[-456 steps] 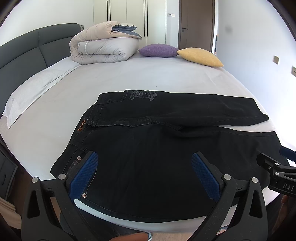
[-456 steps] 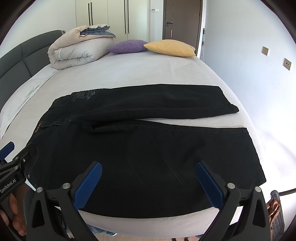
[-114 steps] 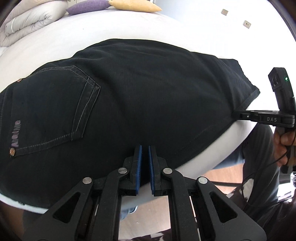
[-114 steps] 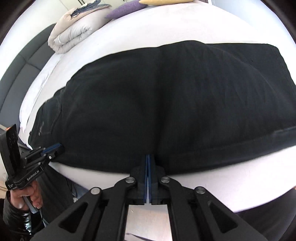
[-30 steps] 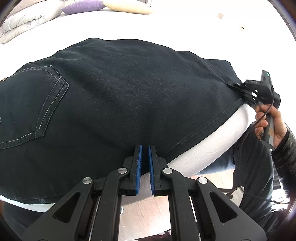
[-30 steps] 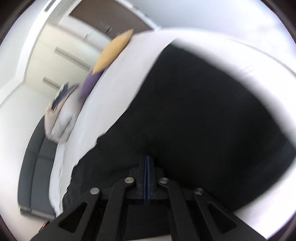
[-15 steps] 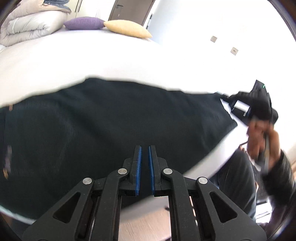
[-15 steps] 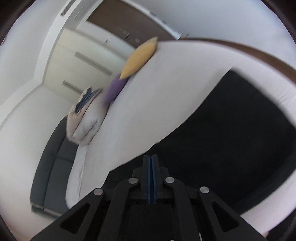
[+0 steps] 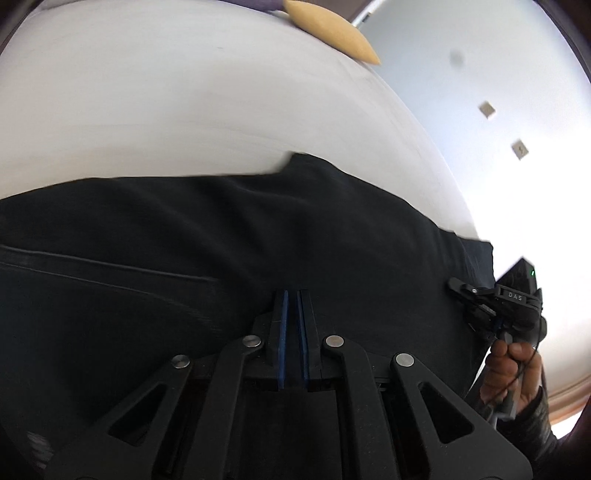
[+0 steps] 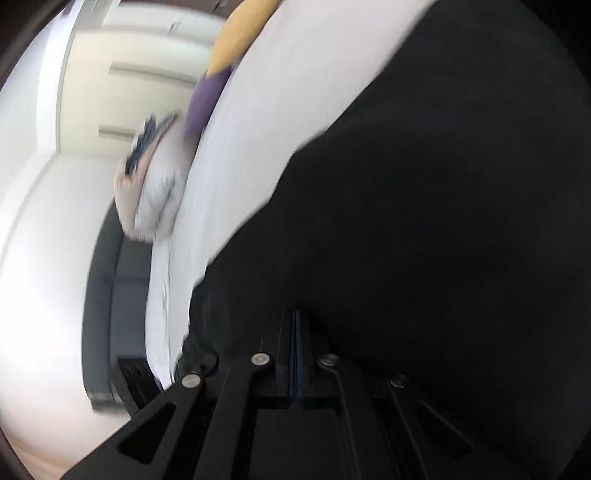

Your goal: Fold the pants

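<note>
The black pants (image 9: 258, 236) lie across the white bed (image 9: 184, 110), legs laid together. My left gripper (image 9: 291, 295) is shut on the near edge of the pants; dark cloth sits between its blue pads. My right gripper (image 10: 295, 315) is shut on the pants (image 10: 424, 221) too, and its view is tilted and blurred. The right gripper also shows in the left wrist view (image 9: 458, 286) at the pants' right end, held in a hand.
A yellow pillow (image 9: 332, 29) lies at the far side of the bed. A purple pillow (image 10: 203, 96) and a rolled duvet (image 10: 151, 192) lie beside it. A dark headboard (image 10: 110, 280) and white wardrobes stand beyond.
Both grippers have lifted and swung with the pants' edge held. The right wrist view has rolled steeply and more of the pants fills it. More bare bed shows beyond the pants.
</note>
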### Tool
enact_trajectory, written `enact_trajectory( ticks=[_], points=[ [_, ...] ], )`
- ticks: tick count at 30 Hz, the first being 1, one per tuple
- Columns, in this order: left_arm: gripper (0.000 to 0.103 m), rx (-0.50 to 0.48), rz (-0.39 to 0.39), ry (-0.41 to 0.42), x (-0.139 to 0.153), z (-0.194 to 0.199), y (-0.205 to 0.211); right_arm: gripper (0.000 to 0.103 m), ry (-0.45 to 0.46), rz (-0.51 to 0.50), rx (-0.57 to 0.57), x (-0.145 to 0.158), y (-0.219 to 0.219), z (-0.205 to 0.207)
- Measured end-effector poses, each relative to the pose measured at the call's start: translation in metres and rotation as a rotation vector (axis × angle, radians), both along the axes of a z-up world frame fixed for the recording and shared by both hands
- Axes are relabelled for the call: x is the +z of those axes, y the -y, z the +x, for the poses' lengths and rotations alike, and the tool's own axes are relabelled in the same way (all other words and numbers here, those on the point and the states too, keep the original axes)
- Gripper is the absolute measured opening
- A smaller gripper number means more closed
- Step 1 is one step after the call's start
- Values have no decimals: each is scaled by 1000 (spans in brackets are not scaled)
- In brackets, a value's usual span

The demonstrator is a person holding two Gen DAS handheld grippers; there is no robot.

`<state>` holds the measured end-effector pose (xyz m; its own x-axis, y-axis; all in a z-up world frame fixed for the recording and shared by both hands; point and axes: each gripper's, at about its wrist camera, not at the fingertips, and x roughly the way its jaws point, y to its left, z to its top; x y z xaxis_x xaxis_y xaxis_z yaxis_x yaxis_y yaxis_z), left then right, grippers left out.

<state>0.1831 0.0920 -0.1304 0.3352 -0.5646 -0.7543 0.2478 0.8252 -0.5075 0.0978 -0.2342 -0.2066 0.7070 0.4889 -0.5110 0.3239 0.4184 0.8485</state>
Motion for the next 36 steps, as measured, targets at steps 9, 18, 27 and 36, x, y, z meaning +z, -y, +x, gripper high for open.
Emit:
enact_trajectory(
  ticks=[9,18,27,36],
  points=[
    [4,91,-90,36,-7,6,-91,0,44,-92,-345,15,132,-68],
    [4,284,58,156,28,-31,-164,4,74,-165,-459,61,155,-95],
    [4,170,-216,99,27,11,-44,4,169,28,156,66,-96,24],
    [4,55,-153,4,-25,71,47,0,21,178,135,-14,-85,91]
  ],
)
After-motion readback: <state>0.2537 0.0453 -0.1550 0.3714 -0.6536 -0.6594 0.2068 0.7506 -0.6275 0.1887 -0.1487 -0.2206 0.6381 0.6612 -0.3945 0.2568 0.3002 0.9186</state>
